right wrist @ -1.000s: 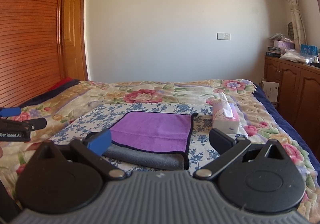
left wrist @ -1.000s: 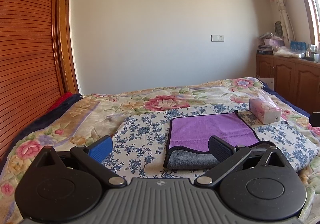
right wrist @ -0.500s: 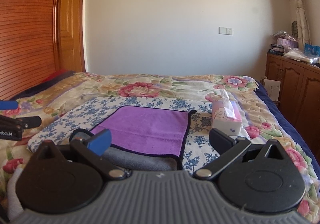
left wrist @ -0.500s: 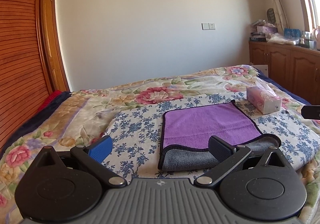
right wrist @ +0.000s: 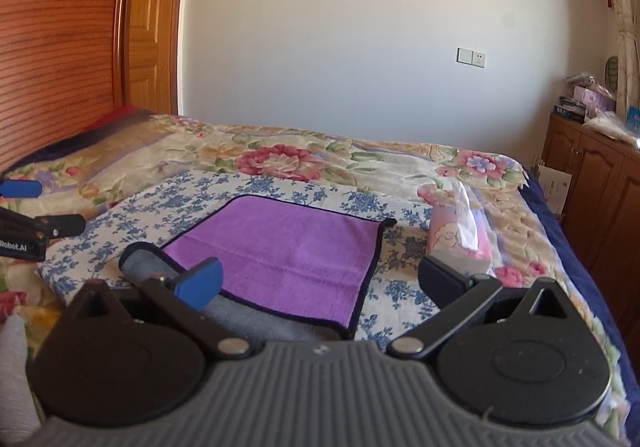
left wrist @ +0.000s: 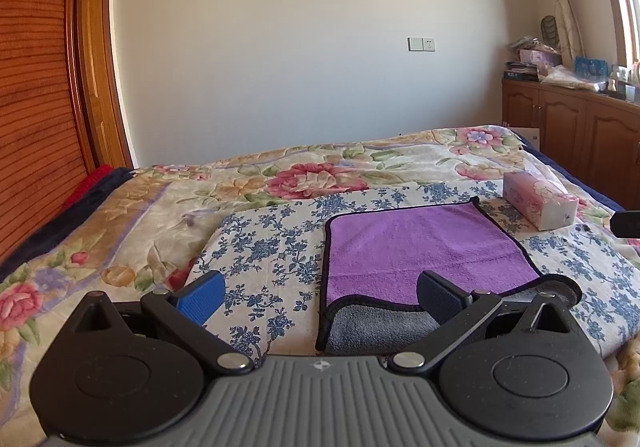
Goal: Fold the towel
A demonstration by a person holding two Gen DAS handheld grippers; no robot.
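A purple towel with a grey underside and dark trim lies folded on the blue-flowered cloth on the bed. Its grey lower layer sticks out along the near edge. It also shows in the right wrist view. My left gripper is open and empty, just short of the towel's near left corner. My right gripper is open and empty, just short of the towel's near right corner. The left gripper's side shows at the left edge of the right wrist view.
A pink tissue box stands on the bed right of the towel; it also shows in the right wrist view. A wooden headboard is at left. Wooden cabinets with clutter line the right wall.
Both grippers have shifted slightly and tilted, so the towel sits a little differently in each view. Both stay open and empty. The towel has not moved.
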